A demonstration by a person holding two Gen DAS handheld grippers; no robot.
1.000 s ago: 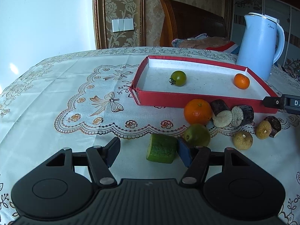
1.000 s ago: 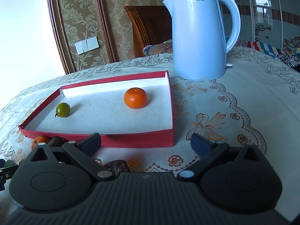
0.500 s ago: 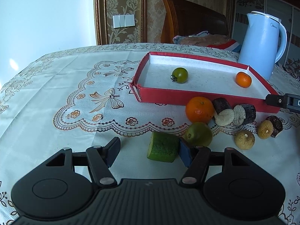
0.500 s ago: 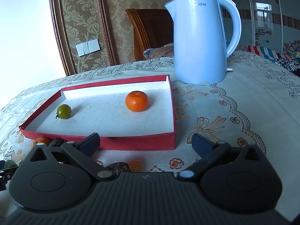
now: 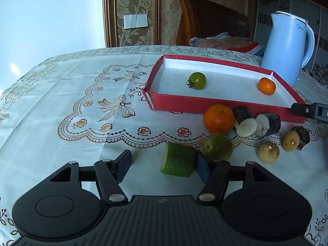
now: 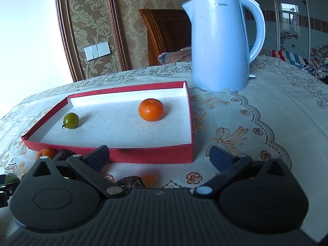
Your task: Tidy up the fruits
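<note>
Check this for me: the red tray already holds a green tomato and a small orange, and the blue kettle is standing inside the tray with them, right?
Not quite. The red tray does hold the green tomato and the small orange, but the blue kettle stands on the tablecloth behind the tray's far corner, outside it. The right wrist view shows this clearly.

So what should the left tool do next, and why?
Probably shift a little right and close on the cucumber piece. The left tool is open, its right finger beside the piece and its left one well clear. The red tray holds only two fruits.
</note>
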